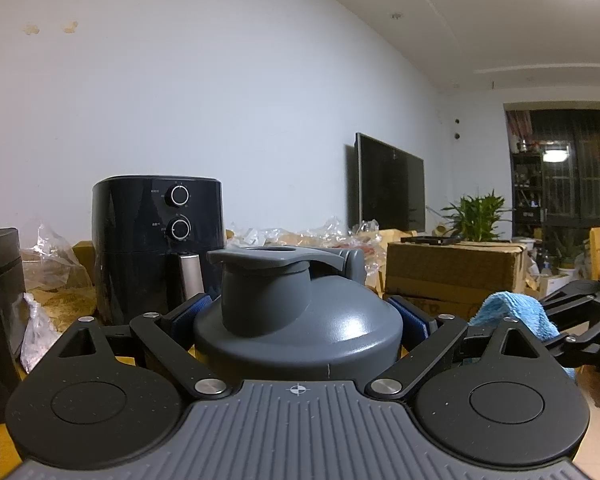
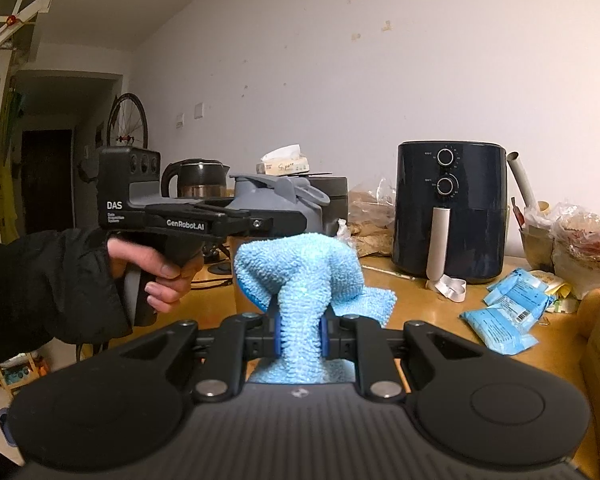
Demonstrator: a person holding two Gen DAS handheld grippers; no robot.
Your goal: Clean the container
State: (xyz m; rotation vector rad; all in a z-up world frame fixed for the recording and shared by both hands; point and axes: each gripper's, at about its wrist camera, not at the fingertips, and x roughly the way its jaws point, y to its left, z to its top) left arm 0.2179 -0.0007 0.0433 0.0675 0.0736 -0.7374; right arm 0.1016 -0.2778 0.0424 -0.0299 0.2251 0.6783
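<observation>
The container is a grey bottle with a domed lid and flip spout (image 1: 296,312). My left gripper (image 1: 298,318) is shut on it, a blue pad pressing each side just under the lid. In the right wrist view the same grey bottle (image 2: 278,200) shows behind the left gripper body, held by a hand in a black sleeve. My right gripper (image 2: 300,334) is shut on a light blue cloth (image 2: 300,276), which bunches up above the jaws. That blue cloth (image 1: 514,312) appears to the bottle's right in the left wrist view, apart from it.
A black air fryer (image 2: 450,208) stands on the wooden table (image 2: 420,304) by the wall. Blue packets (image 2: 508,312) and plastic bags lie at the right. A kettle (image 2: 198,180), a tissue box and a cardboard box (image 1: 452,276) stand around.
</observation>
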